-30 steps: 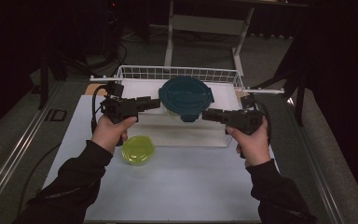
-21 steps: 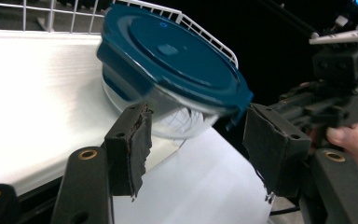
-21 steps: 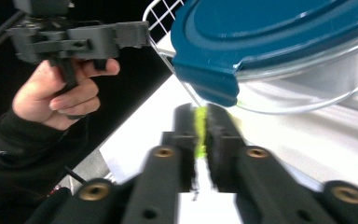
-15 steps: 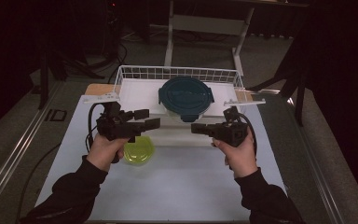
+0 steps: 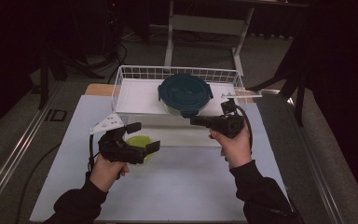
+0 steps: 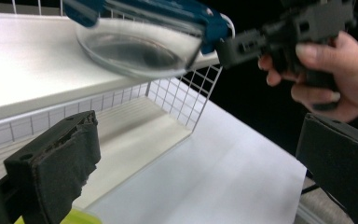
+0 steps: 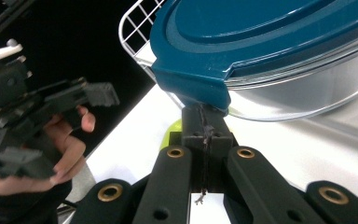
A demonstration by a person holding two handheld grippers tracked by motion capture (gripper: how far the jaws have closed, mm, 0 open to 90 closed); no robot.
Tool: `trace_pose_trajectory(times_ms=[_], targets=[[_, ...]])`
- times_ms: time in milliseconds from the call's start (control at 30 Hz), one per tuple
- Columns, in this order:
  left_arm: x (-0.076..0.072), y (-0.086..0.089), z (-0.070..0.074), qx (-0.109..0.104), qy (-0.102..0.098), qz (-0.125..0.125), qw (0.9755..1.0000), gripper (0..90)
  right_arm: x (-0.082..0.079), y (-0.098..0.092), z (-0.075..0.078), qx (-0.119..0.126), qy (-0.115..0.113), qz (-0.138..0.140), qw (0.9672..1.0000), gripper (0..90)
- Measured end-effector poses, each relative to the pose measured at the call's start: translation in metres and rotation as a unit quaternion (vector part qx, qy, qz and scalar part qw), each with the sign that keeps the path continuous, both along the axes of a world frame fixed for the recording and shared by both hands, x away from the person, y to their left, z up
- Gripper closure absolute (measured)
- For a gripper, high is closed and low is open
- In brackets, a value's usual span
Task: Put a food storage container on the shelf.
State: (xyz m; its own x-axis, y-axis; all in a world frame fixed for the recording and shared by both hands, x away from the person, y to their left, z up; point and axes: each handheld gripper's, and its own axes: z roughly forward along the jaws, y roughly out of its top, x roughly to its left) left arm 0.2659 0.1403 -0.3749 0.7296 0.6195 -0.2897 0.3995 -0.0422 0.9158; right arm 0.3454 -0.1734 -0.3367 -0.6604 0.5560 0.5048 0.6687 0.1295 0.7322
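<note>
A round glass container with a teal clip lid stands in a white wire basket. My right gripper is shut, its tip just in front of the container; in the right gripper view the shut gripper sits right under a lid clip, nothing between the jaws. My left gripper hovers over a yellow-green dish in front of the basket. Its jaws have just been opening, and in the left gripper view the gripper stands wide with nothing between the pads.
The basket's front wire wall rises between both grippers and the container. A white table mat lies under everything, with grey table edges and a rail at the left. A metal stand is behind the basket.
Both hands drew back from the container's sides. The left gripper sank toward the yellow-green dish and opened its jaws. The right gripper's jaws closed. The container stayed put.
</note>
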Motion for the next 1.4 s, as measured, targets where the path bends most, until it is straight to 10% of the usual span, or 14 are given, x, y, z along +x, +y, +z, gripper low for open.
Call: trace_pose_trajectory(times_ms=[967,1400], targets=[[-0.007,-0.006,-0.013,0.033,-0.042,-0.004,0.9986,0.0,0.031,0.01,-0.002,0.019,0.006,-0.028,0.9994,86.4],[-0.012,-0.007,-0.018,0.032,-0.035,-0.049,0.9976,0.8,-0.002,0.005,-0.004,-0.001,-0.043,-0.01,0.999,67.6]])
